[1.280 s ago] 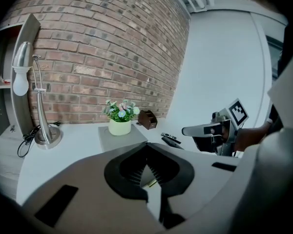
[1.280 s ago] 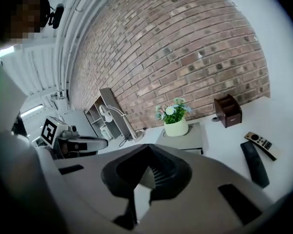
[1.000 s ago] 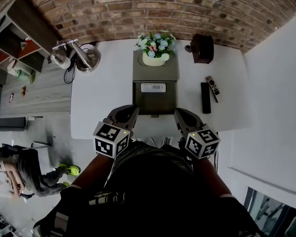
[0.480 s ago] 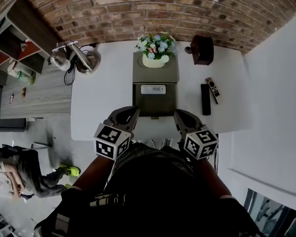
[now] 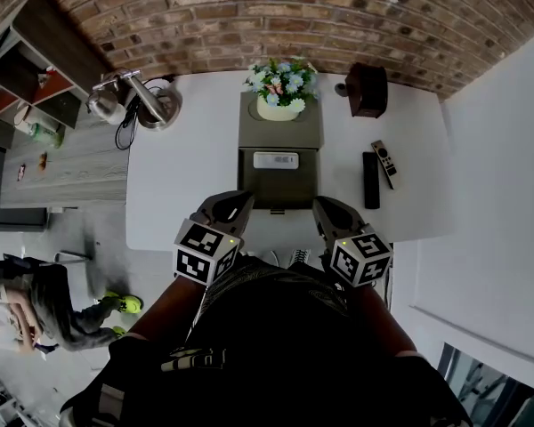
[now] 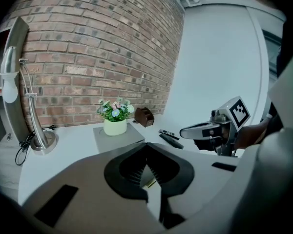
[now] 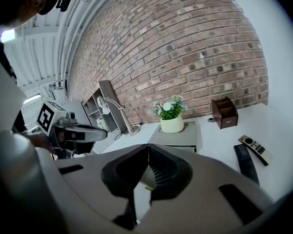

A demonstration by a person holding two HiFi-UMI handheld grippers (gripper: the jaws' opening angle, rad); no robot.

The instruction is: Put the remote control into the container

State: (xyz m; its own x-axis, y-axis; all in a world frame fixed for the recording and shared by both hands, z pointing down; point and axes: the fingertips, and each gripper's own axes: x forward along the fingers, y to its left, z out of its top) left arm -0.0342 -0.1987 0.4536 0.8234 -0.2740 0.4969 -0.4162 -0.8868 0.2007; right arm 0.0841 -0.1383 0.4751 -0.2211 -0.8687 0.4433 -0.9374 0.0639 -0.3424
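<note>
Two remote controls lie on the white table (image 5: 178,176) at the right: a black one (image 5: 371,178) and, beside it, a slimmer grey one with buttons (image 5: 384,161). They also show in the right gripper view, the black remote (image 7: 245,162) nearer than the grey remote (image 7: 254,148). The grey container (image 5: 280,127) stands mid-table with its front compartment (image 5: 279,185) open, and a small white flat thing (image 5: 276,159) lies inside. My left gripper (image 5: 227,210) and right gripper (image 5: 332,213) hover at the table's near edge on either side of the container, both shut and empty.
A pot of flowers (image 5: 281,85) stands on the container's top. A brown pen holder (image 5: 365,87) sits at the back right and a desk lamp (image 5: 138,100) with a cable at the back left. A brick wall runs behind. A person crouches on the floor at the left (image 5: 36,305).
</note>
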